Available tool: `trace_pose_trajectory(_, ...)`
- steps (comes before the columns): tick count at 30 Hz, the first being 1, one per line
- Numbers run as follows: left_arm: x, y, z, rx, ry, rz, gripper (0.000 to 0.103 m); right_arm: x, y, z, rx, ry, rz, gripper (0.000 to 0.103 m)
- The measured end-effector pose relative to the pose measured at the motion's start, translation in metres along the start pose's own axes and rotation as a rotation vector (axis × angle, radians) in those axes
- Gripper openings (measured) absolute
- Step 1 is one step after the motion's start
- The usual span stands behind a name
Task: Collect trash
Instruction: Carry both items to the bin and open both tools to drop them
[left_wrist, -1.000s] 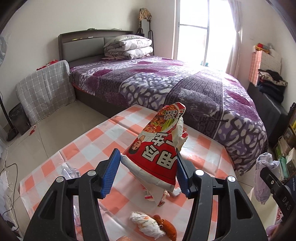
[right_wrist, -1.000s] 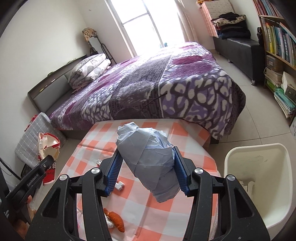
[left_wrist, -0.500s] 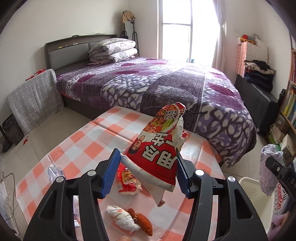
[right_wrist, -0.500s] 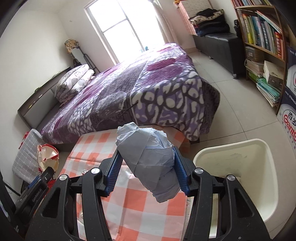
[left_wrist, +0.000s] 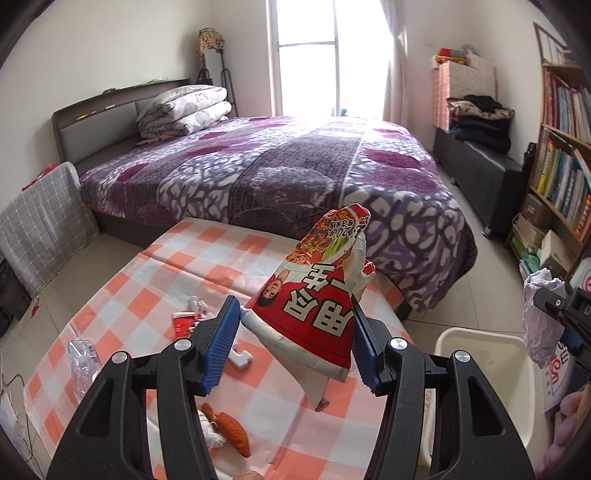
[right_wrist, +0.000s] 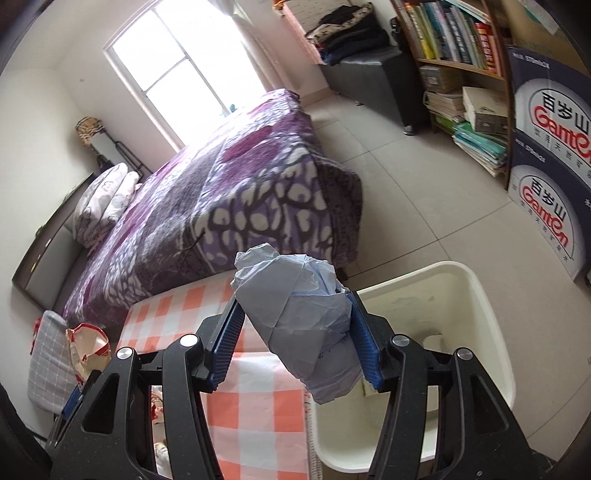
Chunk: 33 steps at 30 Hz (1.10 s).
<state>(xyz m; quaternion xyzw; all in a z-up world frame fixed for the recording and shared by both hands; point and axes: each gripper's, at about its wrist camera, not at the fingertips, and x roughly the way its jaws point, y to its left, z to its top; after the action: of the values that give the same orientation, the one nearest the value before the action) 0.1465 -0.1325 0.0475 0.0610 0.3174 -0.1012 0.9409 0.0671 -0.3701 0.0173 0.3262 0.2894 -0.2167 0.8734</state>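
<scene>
Your left tool (left_wrist: 293, 341) is clamped on a red and white snack bag (left_wrist: 314, 295), held above the checked table (left_wrist: 207, 254); the bag bears large white characters, upside down, which I cannot read surely. Your right tool (right_wrist: 295, 345) has a crumpled blue-grey paper wad (right_wrist: 299, 314) between its pads; its jaws have just been opening, and the right pad seems to touch the wad while the left looks barely clear of it. The wad hangs over the near rim of the white bin (right_wrist: 484, 295), which sits at four o'clock from the table. More scraps lie on the table at seven o'clock under your left tool. Boxes (right_wrist: 550, 155) at two o'clock read "Ganten".
</scene>
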Motion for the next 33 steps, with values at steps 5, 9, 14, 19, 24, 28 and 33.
trace_pose_trajectory(5, -0.004, -0.026, -0.003, 0.044, 0.004, -0.052, 0.057, -0.011, -0.023, 0.008, 0.038, -0.044, -0.045, 0.08)
trace_pose_trajectory(9, -0.006, -0.051, -0.008, 0.094, 0.015, -0.097, 0.057, -0.02, -0.041, 0.014, 0.072, -0.069, -0.072, 0.088)
trace_pose_trajectory(14, -0.01, -0.083, -0.019, 0.156, 0.034, -0.157, 0.057, -0.027, -0.064, 0.022, 0.124, -0.081, -0.091, 0.091)
trace_pose_trajectory(19, -0.012, -0.114, -0.029, 0.208, 0.086, -0.247, 0.056, -0.036, -0.078, 0.027, 0.146, -0.1, -0.102, 0.092)
trace_pose_trajectory(24, -0.013, -0.136, -0.039, 0.212, 0.152, -0.357, 0.055, -0.044, -0.093, 0.031, 0.186, -0.118, -0.101, 0.093)
trace_pose_trajectory(28, -0.016, -0.144, -0.043, 0.198, 0.197, -0.468, 0.067, -0.043, -0.098, 0.033, 0.2, -0.112, -0.1, 0.093)
trace_pose_trajectory(33, -0.02, -0.139, -0.04, 0.185, 0.196, -0.463, 0.078, -0.043, -0.094, 0.032, 0.204, -0.113, -0.094, 0.095)
